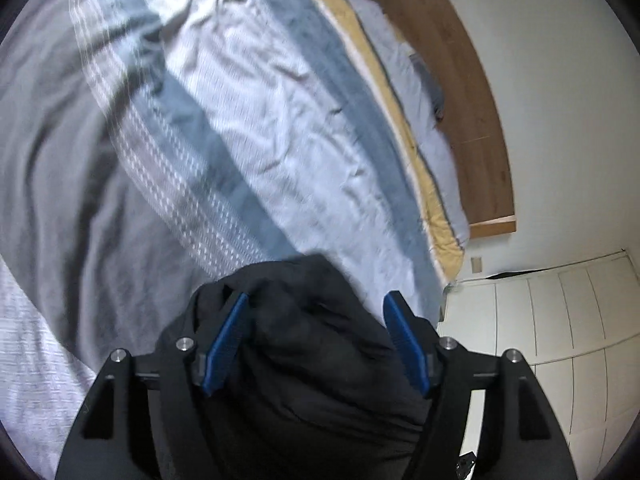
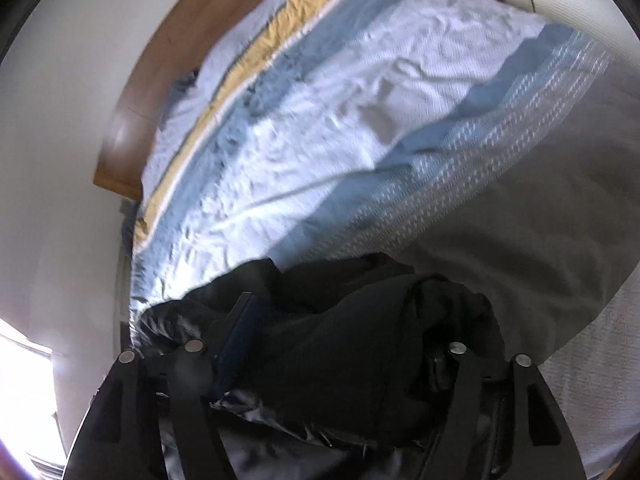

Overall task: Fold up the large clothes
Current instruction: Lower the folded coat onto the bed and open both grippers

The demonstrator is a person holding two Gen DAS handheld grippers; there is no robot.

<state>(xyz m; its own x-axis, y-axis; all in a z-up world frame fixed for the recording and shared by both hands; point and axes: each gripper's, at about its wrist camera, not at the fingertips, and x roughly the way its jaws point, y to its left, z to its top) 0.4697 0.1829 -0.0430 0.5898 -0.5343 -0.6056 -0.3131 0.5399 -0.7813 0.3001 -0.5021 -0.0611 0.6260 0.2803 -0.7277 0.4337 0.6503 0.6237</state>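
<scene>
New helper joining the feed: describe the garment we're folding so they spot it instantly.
Look at the bed with the striped bedspread. Bunched in front of it, between both grippers' fingers, is the black garment. It is the only black cloth here; the bedding is blue, white, grey and yellow.

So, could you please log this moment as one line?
left tool: open, garment between fingers | right tool: buried in garment, state unclear | over bed

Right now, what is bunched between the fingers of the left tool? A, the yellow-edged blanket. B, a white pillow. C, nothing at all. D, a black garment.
D: in the left wrist view a black garment is heaped between the blue pads of the left tool, which stand well apart, while the striped bedspread lies beyond it on the bed.
</scene>
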